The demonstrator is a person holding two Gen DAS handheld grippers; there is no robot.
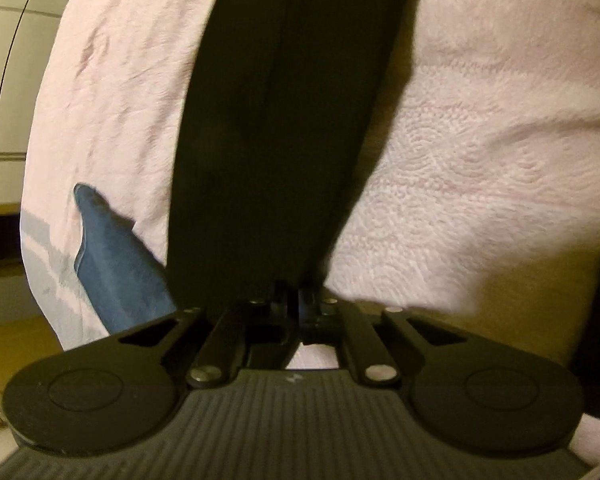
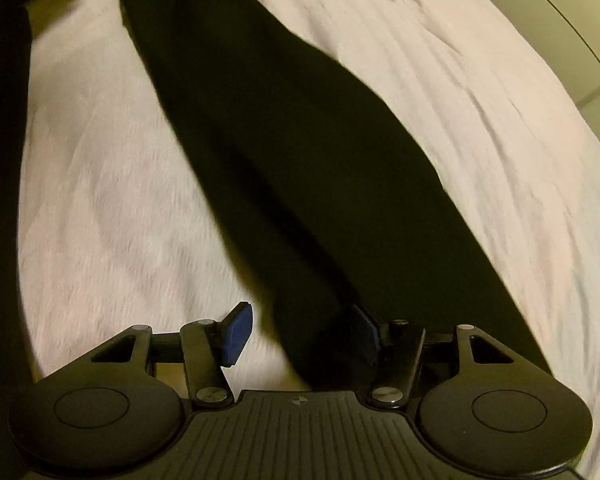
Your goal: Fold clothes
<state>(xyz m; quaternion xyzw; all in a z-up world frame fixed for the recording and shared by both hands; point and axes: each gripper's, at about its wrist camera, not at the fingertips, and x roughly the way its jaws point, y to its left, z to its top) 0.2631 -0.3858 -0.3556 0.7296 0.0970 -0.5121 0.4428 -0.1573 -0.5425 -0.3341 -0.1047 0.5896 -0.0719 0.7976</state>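
Observation:
A long black garment hangs stretched over a pale pink bedspread. My left gripper is shut on the black garment's near end, and the cloth runs away from it up the view. In the right wrist view the same black garment runs diagonally from the top left down between the fingers. My right gripper is open, its blue pads standing wide apart on either side of the cloth, which drapes between them.
A blue cloth lies on the pink bedspread at the left, beside a grey-striped patch. A pale wall or cabinet stands beyond the bed. The bedspread fills the right wrist view, with pale panels at the top right.

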